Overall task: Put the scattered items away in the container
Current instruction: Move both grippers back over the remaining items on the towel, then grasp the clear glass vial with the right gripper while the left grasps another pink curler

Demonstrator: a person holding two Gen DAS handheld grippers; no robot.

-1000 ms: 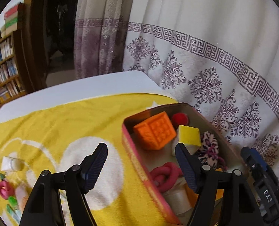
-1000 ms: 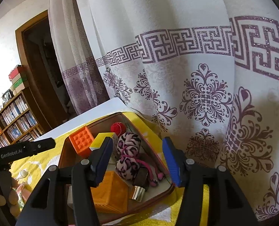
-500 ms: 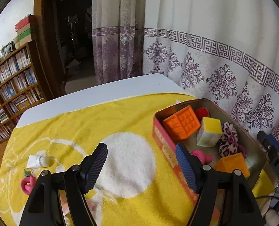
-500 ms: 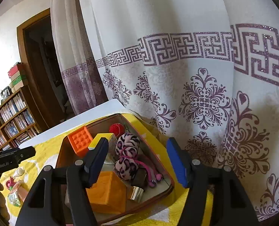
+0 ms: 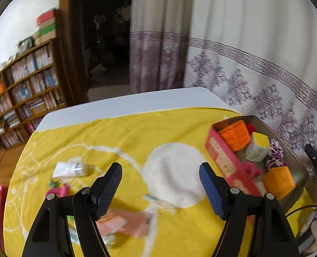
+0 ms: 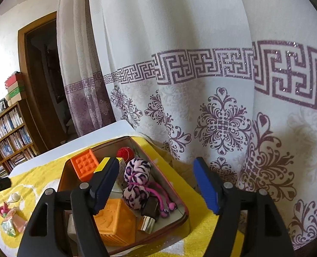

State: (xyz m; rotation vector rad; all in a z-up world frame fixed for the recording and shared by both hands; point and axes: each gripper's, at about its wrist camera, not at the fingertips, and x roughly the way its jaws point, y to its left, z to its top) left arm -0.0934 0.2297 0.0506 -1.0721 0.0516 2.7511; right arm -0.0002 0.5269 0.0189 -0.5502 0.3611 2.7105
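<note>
My left hand-held gripper stood wide and empty above the yellow towel on the surface. The white tube lay just ahead to its left, and the container sat to its right. My right hand-held gripper hung over the container's near end, jaws opening with nothing gripped, an orange cube below its left finger.
</note>
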